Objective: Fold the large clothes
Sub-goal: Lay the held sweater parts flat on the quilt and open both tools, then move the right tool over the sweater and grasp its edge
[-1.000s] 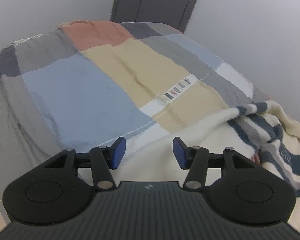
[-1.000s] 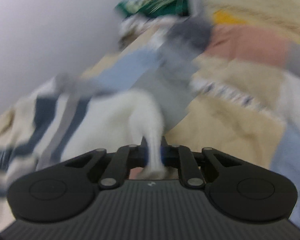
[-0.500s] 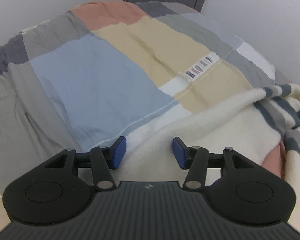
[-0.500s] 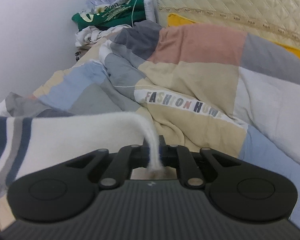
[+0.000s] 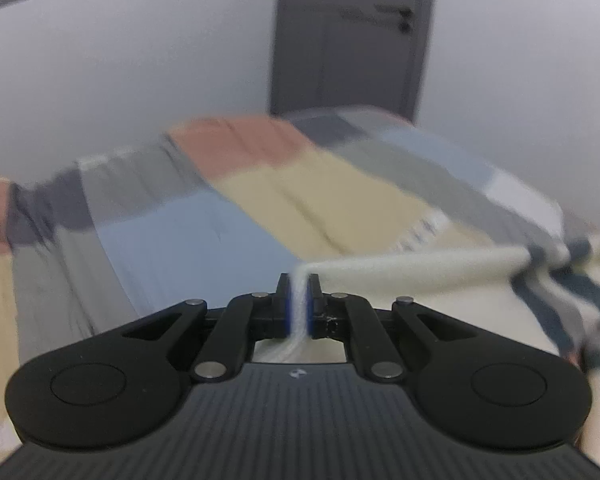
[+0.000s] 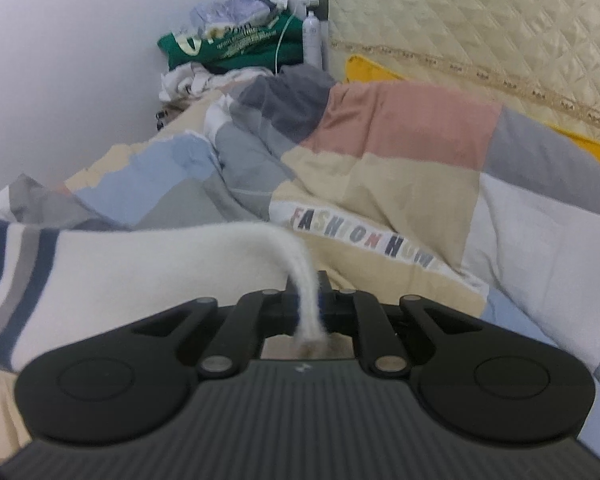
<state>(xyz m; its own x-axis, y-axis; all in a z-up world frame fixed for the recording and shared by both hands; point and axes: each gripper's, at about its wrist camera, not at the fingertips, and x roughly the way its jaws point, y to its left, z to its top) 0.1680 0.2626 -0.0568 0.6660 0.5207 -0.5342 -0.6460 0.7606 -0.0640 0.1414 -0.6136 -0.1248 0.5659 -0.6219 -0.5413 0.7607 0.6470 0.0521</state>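
A cream knit garment (image 5: 420, 268) with navy and grey stripes lies on the bed. My left gripper (image 5: 299, 304) is shut on a thin cream edge of it, which runs taut to the right toward the striped part; this view is blurred. In the right wrist view the same garment (image 6: 120, 264) spreads to the left. My right gripper (image 6: 309, 300) is shut on a rolled cream edge of it, which curves up out of the jaws. The stripes (image 6: 24, 280) sit at the far left.
A patchwork duvet (image 6: 380, 168) in blue, beige, pink and grey covers the bed (image 5: 188, 240). A grey door (image 5: 352, 40) stands beyond its far end. A quilted headboard (image 6: 480, 24), a yellow pillow (image 6: 368, 70), a bottle (image 6: 312, 42) and piled bags (image 6: 236, 40) fill the corner.
My left jaws have closed on the cream edge, and that gripper has tipped upward, showing more wall and door. My right gripper keeps its grip; its view went from blurred to steady.
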